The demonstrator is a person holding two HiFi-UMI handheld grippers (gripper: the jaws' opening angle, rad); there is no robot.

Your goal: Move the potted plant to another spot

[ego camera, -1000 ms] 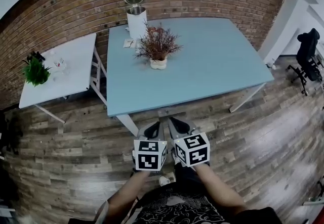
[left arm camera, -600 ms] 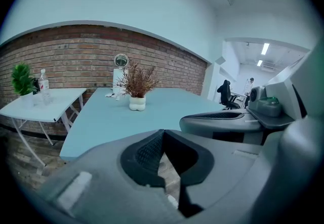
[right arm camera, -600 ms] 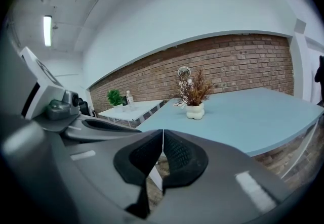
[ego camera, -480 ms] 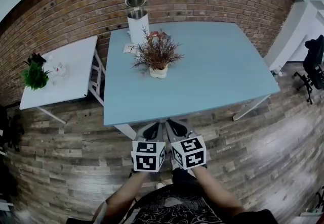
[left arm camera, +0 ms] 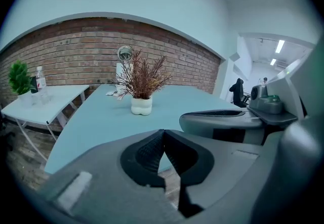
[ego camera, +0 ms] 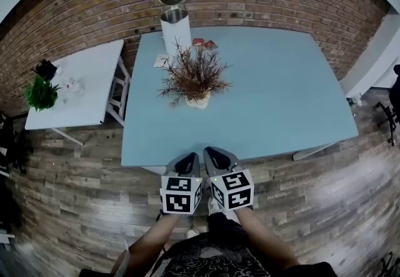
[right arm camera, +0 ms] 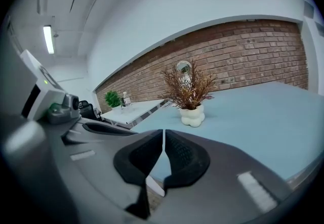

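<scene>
The potted plant (ego camera: 195,82), reddish-brown dried sprigs in a small white lumpy pot, stands on the light blue table (ego camera: 269,107), left of its middle. It also shows in the left gripper view (left arm camera: 141,97) and the right gripper view (right arm camera: 191,109), well beyond the jaws. My left gripper (ego camera: 187,162) and right gripper (ego camera: 214,158) sit side by side at the table's near edge, both shut with nothing between the jaws. The left gripper (left arm camera: 163,137) and the right gripper (right arm camera: 163,137) show their pads touching at the tips.
A white cylinder with a metal cup (ego camera: 174,14) on top stands at the table's far left, with small papers (ego camera: 162,59) and red items (ego camera: 204,43) nearby. A white side table (ego camera: 81,85) on the left holds a green plant (ego camera: 40,93) and a bottle. Brick wall behind.
Both grippers and the head view have come closer to the blue table; the near edge now lies right at the fingertips. The plant has not moved on the table.
</scene>
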